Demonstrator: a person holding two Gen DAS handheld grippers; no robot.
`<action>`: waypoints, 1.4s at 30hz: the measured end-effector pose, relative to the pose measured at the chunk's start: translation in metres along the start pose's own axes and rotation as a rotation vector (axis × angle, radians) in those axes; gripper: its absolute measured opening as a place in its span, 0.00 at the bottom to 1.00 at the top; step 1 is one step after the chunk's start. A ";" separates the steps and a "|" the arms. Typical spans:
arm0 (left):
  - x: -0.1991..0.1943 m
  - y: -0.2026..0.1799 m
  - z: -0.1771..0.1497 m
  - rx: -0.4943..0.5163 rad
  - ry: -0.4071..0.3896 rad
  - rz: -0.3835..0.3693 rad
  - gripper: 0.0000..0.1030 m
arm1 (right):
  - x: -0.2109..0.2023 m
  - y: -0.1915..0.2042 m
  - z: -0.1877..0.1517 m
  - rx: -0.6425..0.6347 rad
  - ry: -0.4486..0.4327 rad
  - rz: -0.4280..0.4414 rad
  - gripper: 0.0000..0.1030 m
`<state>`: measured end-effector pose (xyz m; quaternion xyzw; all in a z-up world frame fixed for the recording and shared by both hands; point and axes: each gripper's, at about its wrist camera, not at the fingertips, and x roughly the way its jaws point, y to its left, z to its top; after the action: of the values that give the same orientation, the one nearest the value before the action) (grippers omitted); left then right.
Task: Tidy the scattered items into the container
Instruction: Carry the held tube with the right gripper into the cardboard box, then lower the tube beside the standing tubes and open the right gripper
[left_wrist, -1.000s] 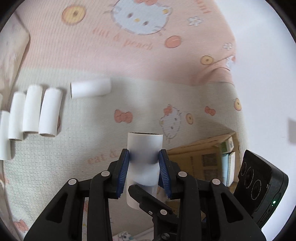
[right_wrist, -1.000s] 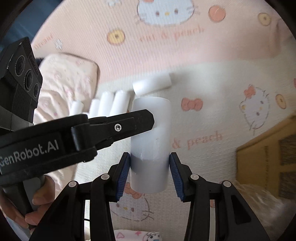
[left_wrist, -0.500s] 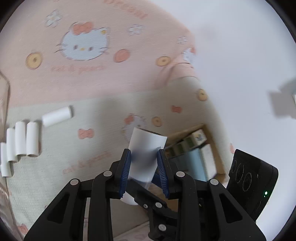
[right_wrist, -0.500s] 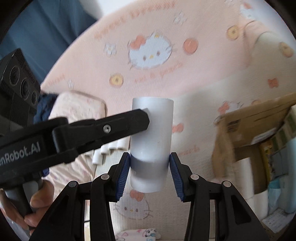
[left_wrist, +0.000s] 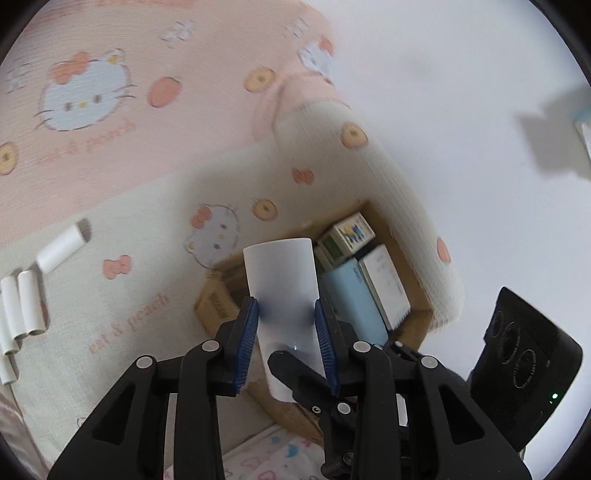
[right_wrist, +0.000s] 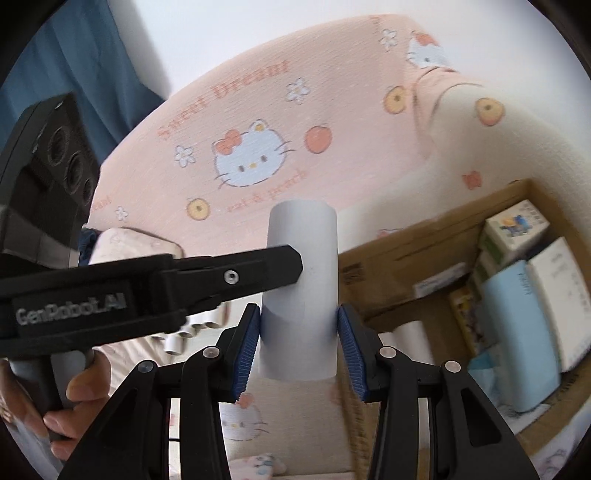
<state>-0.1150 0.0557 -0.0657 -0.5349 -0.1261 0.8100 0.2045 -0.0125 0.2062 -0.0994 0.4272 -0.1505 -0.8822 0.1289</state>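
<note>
Both grippers are shut on the same white tube (left_wrist: 282, 280), held upright above the bed. My left gripper (left_wrist: 286, 317) grips it with blue pads, and my right gripper (right_wrist: 299, 328) grips the tube (right_wrist: 301, 280) lower down. The left gripper's finger (right_wrist: 236, 275) crosses the right wrist view from the left. The cardboard box (left_wrist: 218, 314) lies just beyond the tube, holding small cartons and a light blue pack (left_wrist: 354, 299). It also shows in the right wrist view (right_wrist: 399, 254). Several more white tubes (left_wrist: 26, 302) lie on the bed at left.
A Hello Kitty bedspread (left_wrist: 122, 229) covers the bed, with a pink blanket (left_wrist: 110, 92) behind. One tube (left_wrist: 61, 245) lies apart from the row. A white wall (left_wrist: 461, 129) is at right. A person's hand (right_wrist: 74, 398) holds the left gripper's handle.
Both grippers have carried the tube to the right, away from the row of tubes. The cardboard box has come closer and now lies right behind the tube.
</note>
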 end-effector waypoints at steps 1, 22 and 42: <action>0.005 -0.003 0.001 0.004 0.013 0.000 0.33 | -0.002 -0.005 0.000 0.005 0.003 -0.013 0.39; 0.139 -0.016 0.015 -0.117 0.336 0.083 0.40 | 0.035 -0.101 -0.006 0.108 0.198 -0.078 0.39; 0.198 -0.010 0.014 -0.130 0.390 0.093 0.33 | 0.093 -0.150 -0.006 0.138 0.485 -0.124 0.38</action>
<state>-0.1941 0.1567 -0.2169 -0.6988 -0.1115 0.6899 0.1526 -0.0782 0.3106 -0.2256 0.6424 -0.1487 -0.7478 0.0775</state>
